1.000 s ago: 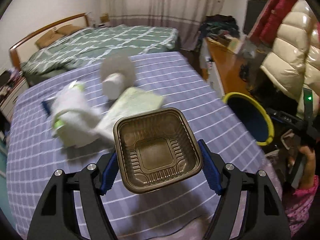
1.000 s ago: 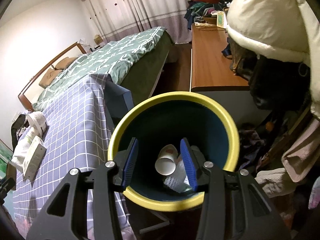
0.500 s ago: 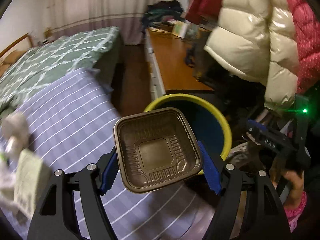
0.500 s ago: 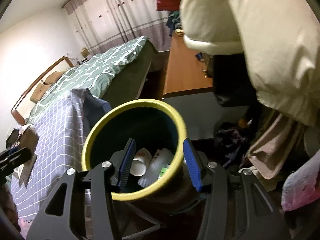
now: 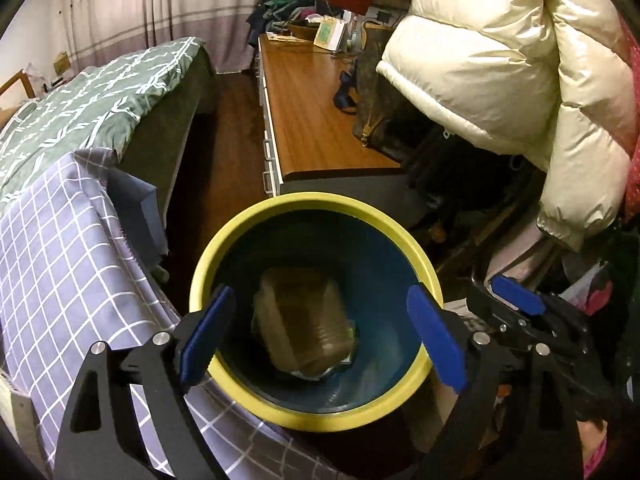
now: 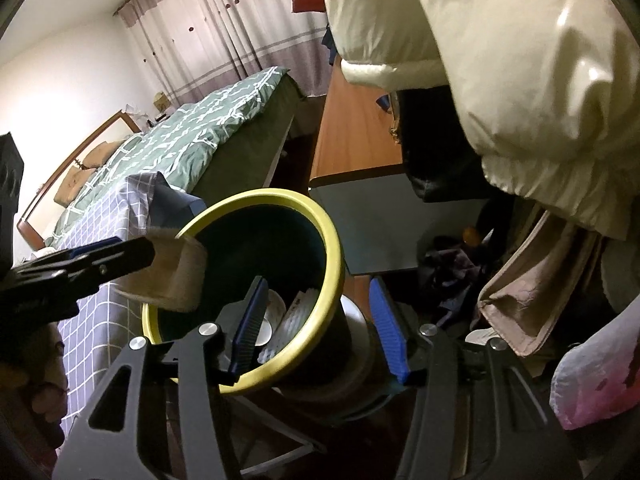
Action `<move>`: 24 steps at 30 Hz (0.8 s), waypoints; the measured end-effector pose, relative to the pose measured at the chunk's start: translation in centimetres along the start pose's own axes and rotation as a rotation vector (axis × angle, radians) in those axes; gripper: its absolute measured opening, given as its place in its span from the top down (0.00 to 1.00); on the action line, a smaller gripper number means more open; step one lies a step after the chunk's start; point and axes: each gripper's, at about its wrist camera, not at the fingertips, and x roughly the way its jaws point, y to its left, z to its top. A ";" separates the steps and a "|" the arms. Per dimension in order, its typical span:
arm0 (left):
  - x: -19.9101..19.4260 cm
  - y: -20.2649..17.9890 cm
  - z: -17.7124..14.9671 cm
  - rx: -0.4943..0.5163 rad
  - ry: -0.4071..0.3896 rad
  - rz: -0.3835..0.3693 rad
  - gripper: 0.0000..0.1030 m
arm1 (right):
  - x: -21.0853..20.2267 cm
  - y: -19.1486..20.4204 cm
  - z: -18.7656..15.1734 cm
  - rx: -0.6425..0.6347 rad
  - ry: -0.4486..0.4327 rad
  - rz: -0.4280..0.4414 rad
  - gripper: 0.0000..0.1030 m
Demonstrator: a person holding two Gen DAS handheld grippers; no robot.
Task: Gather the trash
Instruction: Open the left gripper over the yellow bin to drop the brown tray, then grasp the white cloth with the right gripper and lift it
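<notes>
Left gripper (image 5: 320, 332) above the mouth of the yellow-rimmed bin (image 5: 312, 204); jaws have just been opening and stand wide apart, nothing pressed between the blue pads. In the left wrist view the brown plastic tray (image 5: 304, 320) appears blurred inside the bin's dark blue interior, clear of both pads; in the right wrist view the same tray shows pale and blurred at the bin's near-left rim, just beside the left gripper's fingers (image 6: 80, 264). Cannot tell whether it has come to rest. Right gripper (image 6: 316, 320) straddles the bin's rim: one pad inside, one outside the wall. Its jaws have just been opening, and a gap shows between the pads and the wall, so no clamp. A white paper cup (image 6: 268, 324) and other light-coloured scraps lie in the bin. Bin stands beside the bed with the purple checked sheet (image 5: 52, 264), in front of a wooden desk (image 5: 316, 116). A cream puffer jacket (image 5: 500, 60) hangs above right.
</notes>
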 end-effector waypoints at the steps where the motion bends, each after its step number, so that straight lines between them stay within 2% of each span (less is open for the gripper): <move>1: -0.4 0.3 -0.2 -0.007 -0.005 -0.008 0.15 | -0.1 0.2 0.1 -0.005 0.000 0.000 0.50; 4: -2.7 1.5 -1.2 -0.023 -0.042 -0.009 0.12 | -0.1 1.0 0.1 -0.019 0.001 0.001 0.50; 8: -7.8 4.5 -4.3 -0.058 -0.121 0.009 0.09 | 0.0 3.0 0.1 -0.057 0.010 0.010 0.49; 14: -15.6 10.6 -9.6 -0.146 -0.222 0.110 0.06 | 0.1 7.4 -0.1 -0.129 0.020 0.039 0.49; 19: -22.9 17.4 -15.4 -0.231 -0.303 0.267 0.05 | 0.2 13.4 -0.5 -0.233 0.037 0.089 0.49; 24: -27.8 25.1 -21.5 -0.308 -0.354 0.493 0.05 | -0.4 21.4 -0.8 -0.365 0.034 0.171 0.44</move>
